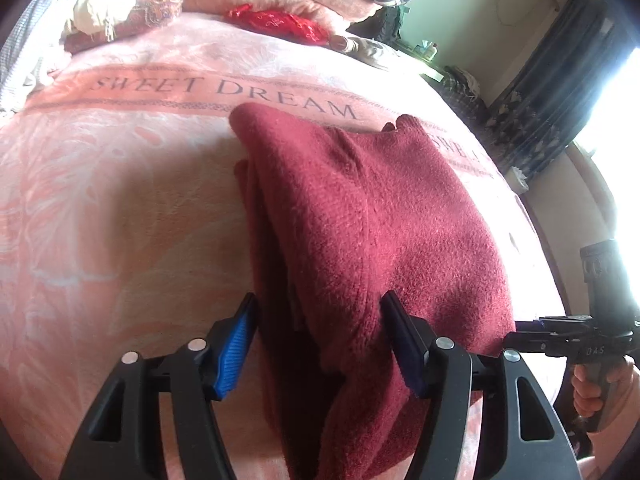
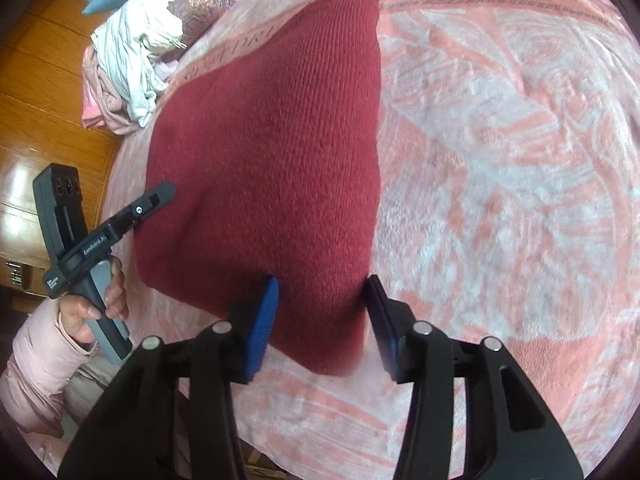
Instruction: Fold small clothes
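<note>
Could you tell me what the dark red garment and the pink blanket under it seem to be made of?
The dark red garment looks like knitted wool or acrylic with a matte finish: fine ribbed rows show in the right wrist view and a fuzzy nap in the left. The pink blanket looks like plush fleece, probably synthetic: soft pile, a faint sheen, and a printed leaf pattern with lettering.

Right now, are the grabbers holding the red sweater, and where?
Neither holds it. Both the left gripper and the right gripper have open jaws straddling the near edge of the red sweater, not pinching it.
</note>
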`<state>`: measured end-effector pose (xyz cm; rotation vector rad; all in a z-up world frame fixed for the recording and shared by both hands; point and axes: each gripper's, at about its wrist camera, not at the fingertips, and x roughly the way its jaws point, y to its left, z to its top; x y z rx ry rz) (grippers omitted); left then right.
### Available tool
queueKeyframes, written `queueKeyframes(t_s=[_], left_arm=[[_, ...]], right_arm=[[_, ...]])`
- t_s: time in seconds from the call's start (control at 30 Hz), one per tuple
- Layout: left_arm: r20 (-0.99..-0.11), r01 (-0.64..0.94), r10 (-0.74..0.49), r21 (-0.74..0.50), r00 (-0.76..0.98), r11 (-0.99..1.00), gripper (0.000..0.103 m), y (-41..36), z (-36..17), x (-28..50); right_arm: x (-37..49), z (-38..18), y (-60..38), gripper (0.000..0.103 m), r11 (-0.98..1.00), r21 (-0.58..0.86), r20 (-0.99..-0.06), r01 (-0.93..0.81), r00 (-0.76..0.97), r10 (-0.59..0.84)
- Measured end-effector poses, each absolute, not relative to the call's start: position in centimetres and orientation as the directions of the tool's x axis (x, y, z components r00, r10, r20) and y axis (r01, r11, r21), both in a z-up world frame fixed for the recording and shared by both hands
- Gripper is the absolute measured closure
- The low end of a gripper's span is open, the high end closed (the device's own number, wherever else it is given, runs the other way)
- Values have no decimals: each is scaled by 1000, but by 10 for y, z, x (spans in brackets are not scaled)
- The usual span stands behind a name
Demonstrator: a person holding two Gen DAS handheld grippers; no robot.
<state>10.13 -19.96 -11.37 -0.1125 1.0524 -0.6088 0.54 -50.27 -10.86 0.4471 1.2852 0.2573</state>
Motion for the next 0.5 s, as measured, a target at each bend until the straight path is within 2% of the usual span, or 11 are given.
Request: queueKeyframes(t_s=[0.17,0.3,0.4,0.5], left_arm=[[-795,407,-509,-367,330,836,37,-189,-132,95],[-795,386,-516,-388,320,837,29,-188,-146,100],[-795,358,-523,-413,307,837,25,-186,-150,106],[-793,299,-529,-448,303,843,24,-181,-146,106]], right_arm=[[4,-123,-498,62,917,392,-902,70,224,368],[6,-129,-490,63,936,346,-920,62,216,326],[7,-125,-485,62,944,325,-926,58,222,305],[6,-110,-485,53,947,313,-926,76,246,287]])
